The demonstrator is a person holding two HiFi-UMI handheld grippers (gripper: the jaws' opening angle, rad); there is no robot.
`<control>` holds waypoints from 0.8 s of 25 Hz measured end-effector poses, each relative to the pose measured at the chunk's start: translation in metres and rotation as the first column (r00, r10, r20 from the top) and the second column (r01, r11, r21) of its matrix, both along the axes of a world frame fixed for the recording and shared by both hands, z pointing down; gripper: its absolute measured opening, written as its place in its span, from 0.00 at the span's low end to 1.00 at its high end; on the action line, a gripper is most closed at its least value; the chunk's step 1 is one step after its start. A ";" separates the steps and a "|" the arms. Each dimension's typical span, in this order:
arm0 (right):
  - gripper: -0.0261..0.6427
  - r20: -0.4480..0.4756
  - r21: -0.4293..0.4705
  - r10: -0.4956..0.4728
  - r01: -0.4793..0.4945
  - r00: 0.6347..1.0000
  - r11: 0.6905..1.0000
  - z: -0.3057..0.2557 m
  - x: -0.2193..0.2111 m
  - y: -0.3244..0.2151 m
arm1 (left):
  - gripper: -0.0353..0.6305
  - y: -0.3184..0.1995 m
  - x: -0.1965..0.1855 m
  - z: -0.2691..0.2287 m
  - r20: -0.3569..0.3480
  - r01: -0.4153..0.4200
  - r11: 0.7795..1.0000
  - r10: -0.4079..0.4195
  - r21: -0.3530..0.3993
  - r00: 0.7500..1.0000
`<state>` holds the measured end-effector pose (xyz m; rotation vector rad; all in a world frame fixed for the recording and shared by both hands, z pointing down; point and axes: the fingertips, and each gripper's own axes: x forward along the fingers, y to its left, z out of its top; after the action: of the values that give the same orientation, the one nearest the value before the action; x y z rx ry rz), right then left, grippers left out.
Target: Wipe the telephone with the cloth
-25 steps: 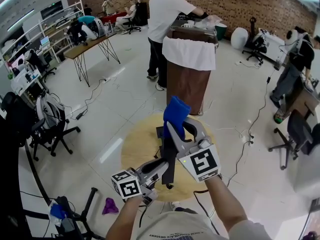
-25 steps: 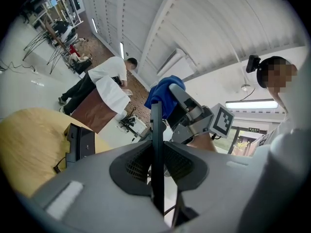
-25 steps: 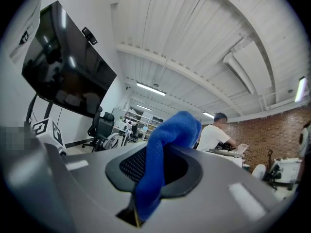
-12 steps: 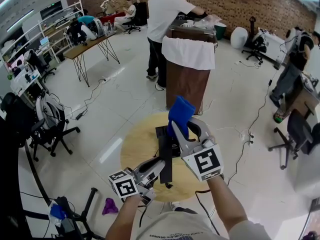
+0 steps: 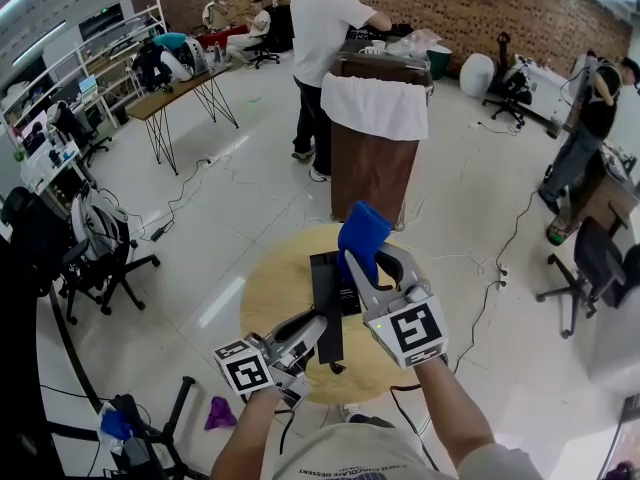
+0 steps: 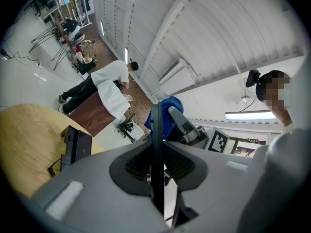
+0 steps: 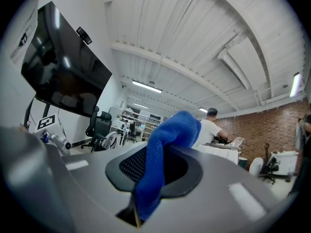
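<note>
My left gripper [image 5: 312, 328] clamped on thin dark slab [image 5: 325, 303], probably telephone handset, lower centre over round table [image 5: 268, 293]. Telephone base [image 6: 77, 144] on table, left of frame. Right gripper [image 5: 368, 260] pinching blue cloth [image 5: 362, 230], centre. Risk: hard wipe stroke levers slab out of narrow edge grip.

**Materials and finish check**

- blue cloth [image 5: 362, 236]: napped, fuzzy pile, matt.
- telephone handset [image 5: 328, 308]: smooth black plastic with a slight sheen.
- round table [image 5: 268, 293]: pale wood-look top, matt.
- left gripper [image 5: 315, 323] and right gripper [image 5: 358, 264]: matt grey plastic shells.
- pads [image 7: 131, 165]: dark, fine mesh texture.
- floor [image 5: 230, 198]: pale, polished, reflects the lights.
- brick wall [image 5: 470, 8], upper right: rough.
</note>
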<state>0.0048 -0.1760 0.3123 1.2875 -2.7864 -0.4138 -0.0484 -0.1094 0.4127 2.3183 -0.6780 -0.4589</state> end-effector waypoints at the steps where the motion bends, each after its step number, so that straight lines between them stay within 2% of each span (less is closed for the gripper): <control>1: 0.13 0.004 -0.006 -0.002 0.002 1.000 1.000 0.002 0.000 0.002 | 0.15 -0.001 -0.001 -0.001 -0.003 0.003 1.000 -0.003 0.002 1.000; 20: 0.13 0.027 -0.122 -0.012 0.015 1.000 0.992 0.045 -0.002 0.036 | 0.15 -0.019 -0.010 -0.025 -0.032 0.038 0.998 -0.037 0.043 0.999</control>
<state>0.0029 -0.1396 0.3578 1.2575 -2.7939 -0.2242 -0.0586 -0.1286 0.3878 2.3381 -0.7040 -0.5304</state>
